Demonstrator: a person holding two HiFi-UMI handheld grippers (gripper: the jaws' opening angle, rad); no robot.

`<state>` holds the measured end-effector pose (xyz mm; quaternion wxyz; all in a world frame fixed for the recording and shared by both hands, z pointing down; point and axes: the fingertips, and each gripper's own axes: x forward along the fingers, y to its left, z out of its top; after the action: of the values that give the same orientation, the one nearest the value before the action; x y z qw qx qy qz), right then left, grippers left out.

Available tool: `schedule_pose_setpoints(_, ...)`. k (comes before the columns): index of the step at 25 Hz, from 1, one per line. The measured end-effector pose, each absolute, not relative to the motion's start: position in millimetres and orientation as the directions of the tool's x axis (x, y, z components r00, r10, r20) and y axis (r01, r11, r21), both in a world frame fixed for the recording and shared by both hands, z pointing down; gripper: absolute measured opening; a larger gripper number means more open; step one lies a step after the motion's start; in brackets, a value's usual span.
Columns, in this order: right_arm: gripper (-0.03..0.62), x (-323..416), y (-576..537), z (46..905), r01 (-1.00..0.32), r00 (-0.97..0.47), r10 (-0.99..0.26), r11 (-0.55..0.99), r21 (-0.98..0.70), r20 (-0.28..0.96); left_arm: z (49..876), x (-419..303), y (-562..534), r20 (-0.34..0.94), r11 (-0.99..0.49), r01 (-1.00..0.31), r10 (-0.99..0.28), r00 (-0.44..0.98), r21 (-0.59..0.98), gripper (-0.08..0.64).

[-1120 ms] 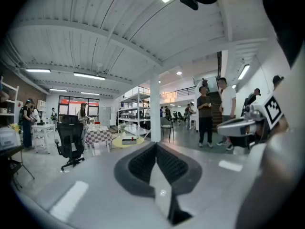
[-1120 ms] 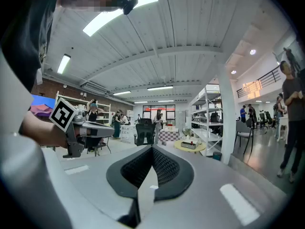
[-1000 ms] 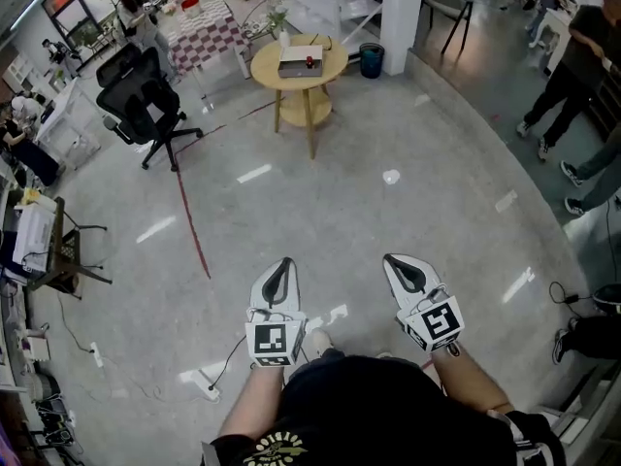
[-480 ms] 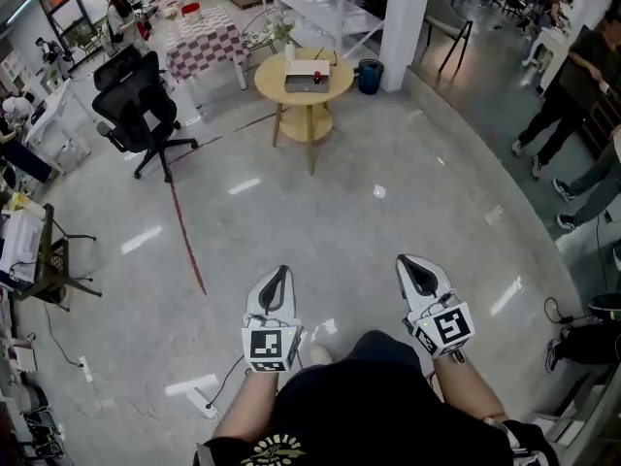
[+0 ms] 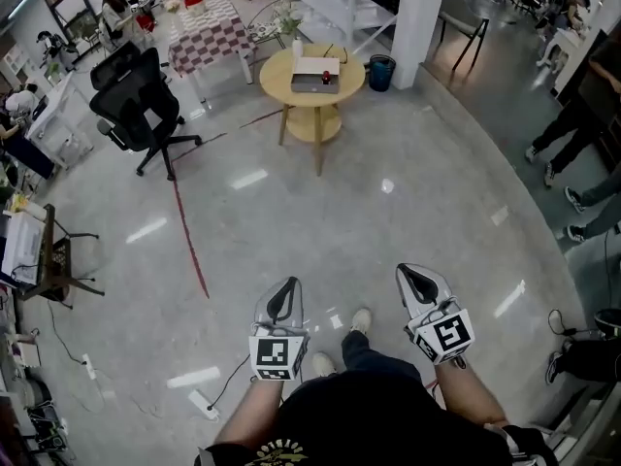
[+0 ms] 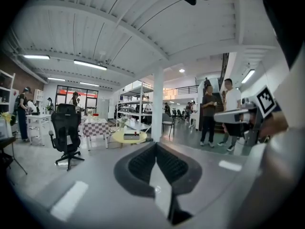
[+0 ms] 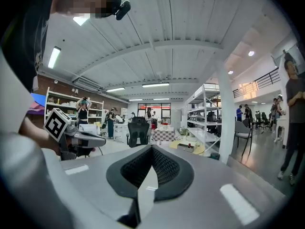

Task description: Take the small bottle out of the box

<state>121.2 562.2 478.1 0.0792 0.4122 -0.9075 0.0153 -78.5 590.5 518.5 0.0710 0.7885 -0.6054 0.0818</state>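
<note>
Both the left gripper point(image 5: 286, 287) and right gripper point(image 5: 408, 272) are pressed together, empty, box point(image 5: 316, 70) far ahead

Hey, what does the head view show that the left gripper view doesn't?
Only the head view: the red floor line and the person's shoes. Only the left gripper view: the ceiling lights and an upper railing. Both: the round yellow table with the box on it, the black office chair and the white pillar.

The person wears a black short-sleeved T-shirt point(image 5: 378, 420) with yellow print, dark trousers point(image 5: 361, 349) and pale shoes point(image 5: 361, 319). The grey left gripper point(image 5: 286, 287) and right gripper point(image 5: 408, 274) bear black-and-white marker cubes point(image 5: 276, 355).
</note>
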Motion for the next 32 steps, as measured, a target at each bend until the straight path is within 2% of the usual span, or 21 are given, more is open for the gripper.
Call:
schedule_pose_setpoints(14, 0.008, 160, 469, 472, -0.733, -0.675, -0.727, 0.680, -0.005, 0.128, 494, -26, 476, 0.177, -0.289, -0.957, -0.944, 0.280, -0.029, 0.000)
schedule_pose_setpoints(25, 0.008, 202, 427, 458, -0.699, -0.714, -0.696, 0.715, -0.014, 0.082, 478, 8, 438, 0.159, -0.226, -0.974, -0.963, 0.218, -0.034, 0.000)
schedule_pose_setpoints(32, 0.008, 204, 415, 462, -0.675, -0.738, -0.671, 0.737, -0.041, 0.079, 478, -3, 438, 0.172, -0.171, -0.984, -0.972, 0.159, -0.054, 0.000)
